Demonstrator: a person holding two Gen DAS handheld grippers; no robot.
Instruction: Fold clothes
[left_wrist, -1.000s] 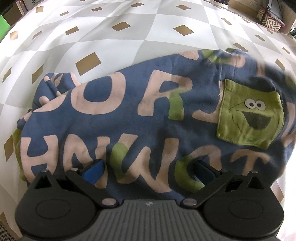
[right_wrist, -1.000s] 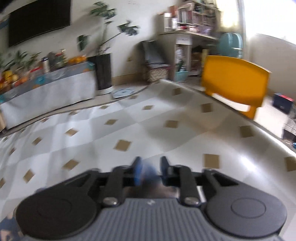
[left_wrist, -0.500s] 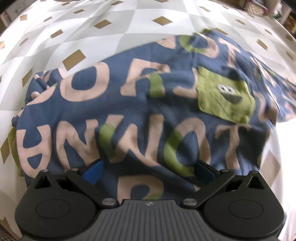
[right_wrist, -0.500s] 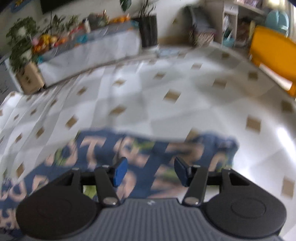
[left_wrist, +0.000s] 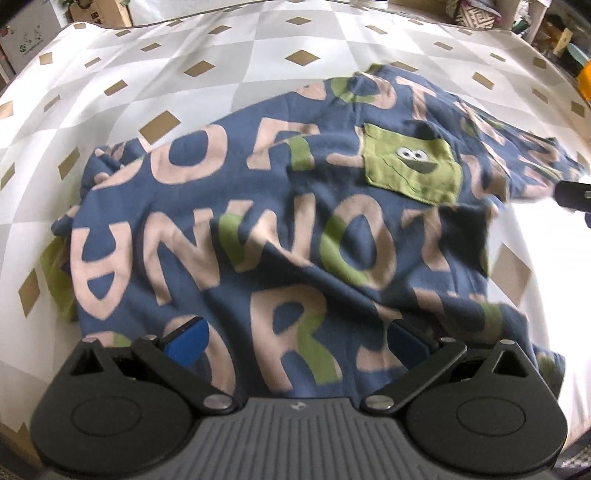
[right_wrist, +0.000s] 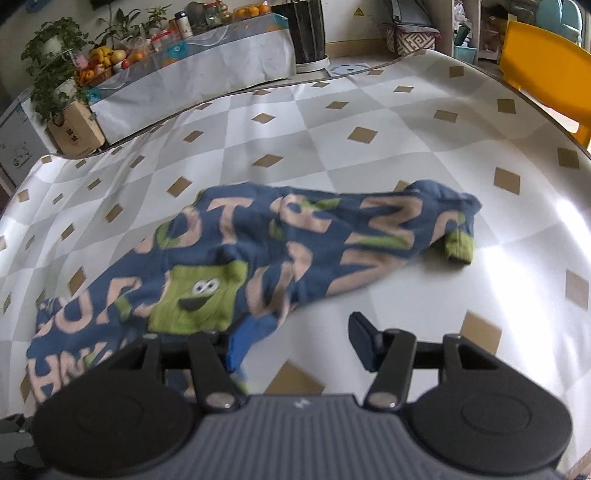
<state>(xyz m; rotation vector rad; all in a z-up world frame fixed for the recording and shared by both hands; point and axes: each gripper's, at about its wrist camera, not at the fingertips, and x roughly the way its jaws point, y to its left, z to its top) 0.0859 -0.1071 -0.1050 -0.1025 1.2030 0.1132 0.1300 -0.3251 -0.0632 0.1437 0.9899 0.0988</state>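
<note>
Having let go a second ago, right gripper (right_wrist: 295, 343) is hanging open beside the shirt (right_wrist: 255, 251), left gripper (left_wrist: 295, 336) gaping above it, regrasp likely pending.

Daylight from the right washes both fisheye views, with white glare on the desk (right_wrist: 554, 221) at its right edge; the blue shirt (left_wrist: 280, 221) blurs softly at its edges, and straight lines bow toward the frame borders
</note>
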